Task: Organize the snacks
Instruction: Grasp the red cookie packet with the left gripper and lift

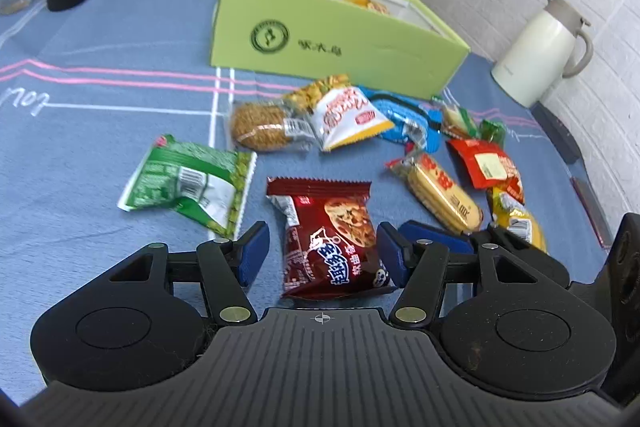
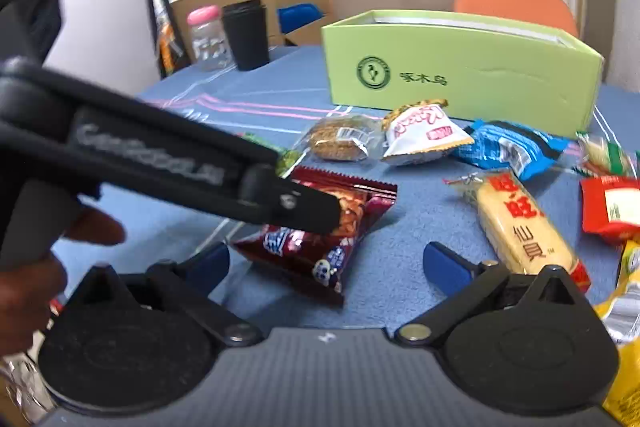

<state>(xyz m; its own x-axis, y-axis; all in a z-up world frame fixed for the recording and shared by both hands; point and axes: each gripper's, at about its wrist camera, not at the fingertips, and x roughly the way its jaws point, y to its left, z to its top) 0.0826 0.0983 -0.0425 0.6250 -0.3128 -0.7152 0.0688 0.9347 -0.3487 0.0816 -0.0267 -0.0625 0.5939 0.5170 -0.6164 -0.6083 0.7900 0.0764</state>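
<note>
Cookie packet point(image 1: 330, 239) lies between the left tool's point(image 1: 322, 251) parted fingers, right one touching, ungripped.

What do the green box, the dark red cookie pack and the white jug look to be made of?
Green box: looks like matte cardboard; sharp folded edges, white lined inside, printed logo.
Dark red cookie pack: probably glossy plastic film; serrated sealed end, crinkles, highlights.
White jug: smooth semi-gloss shell, painted metal or plastic, cannot tell which; grey lid and handle look plastic.
</note>
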